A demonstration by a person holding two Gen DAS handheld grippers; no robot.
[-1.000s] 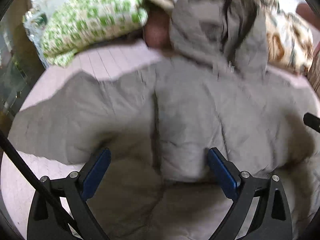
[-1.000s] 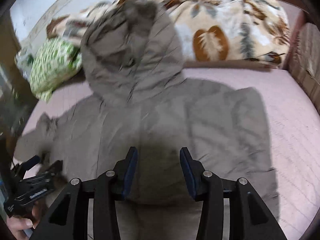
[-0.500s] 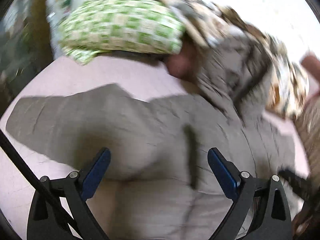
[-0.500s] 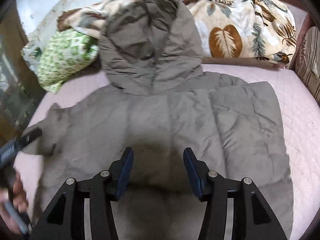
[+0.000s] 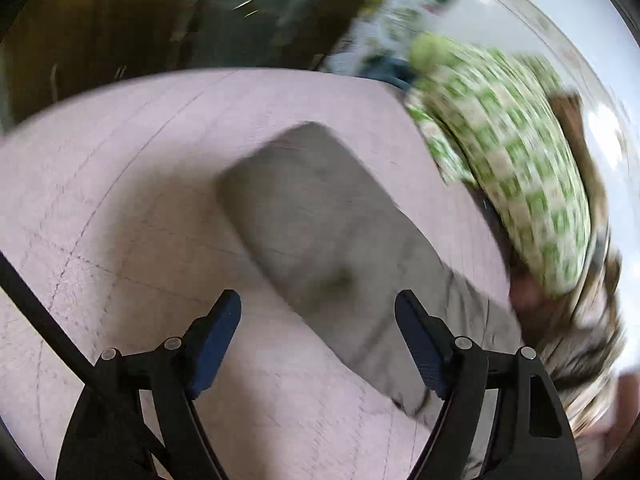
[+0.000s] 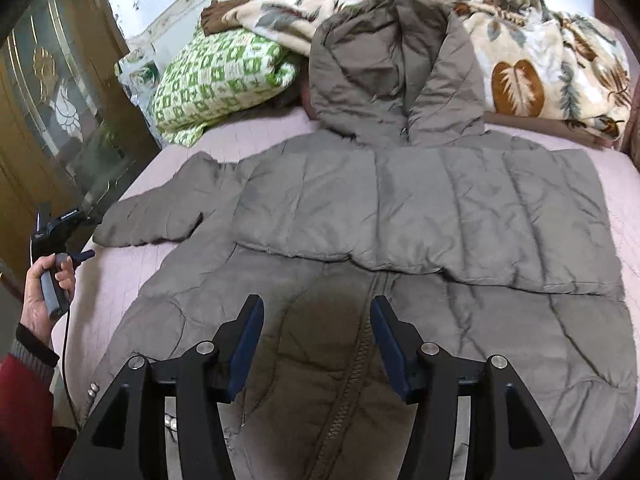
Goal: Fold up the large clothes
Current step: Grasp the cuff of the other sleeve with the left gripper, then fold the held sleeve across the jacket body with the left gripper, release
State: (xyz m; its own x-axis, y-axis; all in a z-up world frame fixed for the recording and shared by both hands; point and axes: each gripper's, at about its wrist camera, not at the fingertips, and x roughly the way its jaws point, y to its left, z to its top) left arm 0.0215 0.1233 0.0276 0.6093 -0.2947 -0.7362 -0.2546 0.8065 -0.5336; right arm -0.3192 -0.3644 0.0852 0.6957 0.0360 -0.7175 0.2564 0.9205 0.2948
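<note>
A grey-brown hooded puffer jacket (image 6: 420, 216) lies front up on the pink bed (image 6: 624, 184), one sleeve folded across its chest. Its other sleeve (image 6: 160, 216) sticks out to the left. My right gripper (image 6: 316, 336) hovers over the zip at the lower front; its jaws are opening with nothing held between them. In the blurred left wrist view the outstretched sleeve (image 5: 320, 220) runs diagonally just beyond my left gripper (image 5: 318, 336), whose jaws are closing and grip nothing. In the right wrist view a hand (image 6: 44, 292) holds the left gripper (image 6: 80, 258) by the sleeve's cuff.
A green-and-white checked pillow (image 6: 216, 76) and a leaf-patterned blanket (image 6: 540, 52) lie at the head of the bed, behind the hood (image 6: 384, 64). A wooden cabinet with glass doors (image 6: 52, 92) stands along the bed's left side. A red sleeve (image 6: 24, 408) is at the lower left.
My left gripper has swung left from the jacket's body out to the sleeve, rolled, and its jaws have narrowed. The right gripper has shifted slightly over the jacket and its jaws have widened.
</note>
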